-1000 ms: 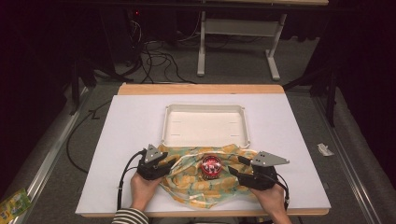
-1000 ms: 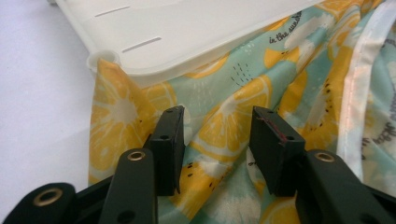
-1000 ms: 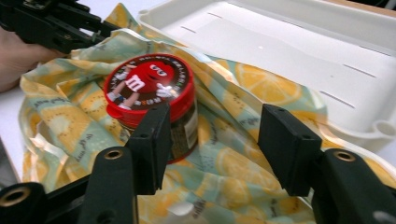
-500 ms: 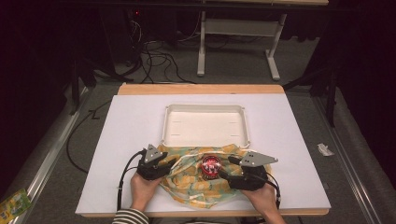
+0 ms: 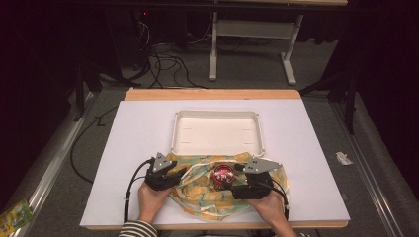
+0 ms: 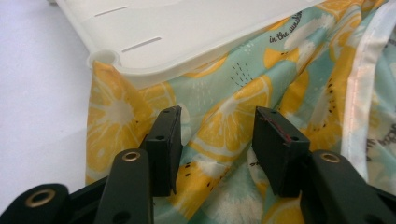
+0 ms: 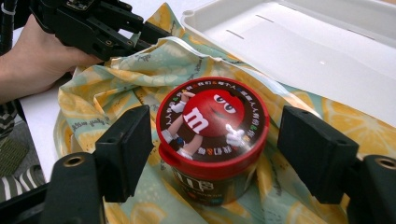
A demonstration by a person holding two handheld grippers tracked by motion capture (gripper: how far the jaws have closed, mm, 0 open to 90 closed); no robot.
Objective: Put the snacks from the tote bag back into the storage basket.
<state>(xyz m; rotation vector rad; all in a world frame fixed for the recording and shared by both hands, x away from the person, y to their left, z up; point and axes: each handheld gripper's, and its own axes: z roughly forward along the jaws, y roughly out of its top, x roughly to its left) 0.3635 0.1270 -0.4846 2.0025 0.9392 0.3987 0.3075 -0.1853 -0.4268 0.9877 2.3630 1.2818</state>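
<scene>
Right claw [image 7: 212,154] newly wider around tub [image 7: 212,135]

White "m" on red tub lid [image 7: 212,119]; "in the sunshine"-style script on lemon-print cloth [image 6: 285,31].

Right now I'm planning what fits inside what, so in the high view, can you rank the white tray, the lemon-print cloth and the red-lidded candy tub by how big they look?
1. white tray, largest.
2. lemon-print cloth, close behind; it is crumpled and partly under the hands, so spread flat it might match or beat the tray.
3. red-lidded candy tub, clearly smallest.
</scene>
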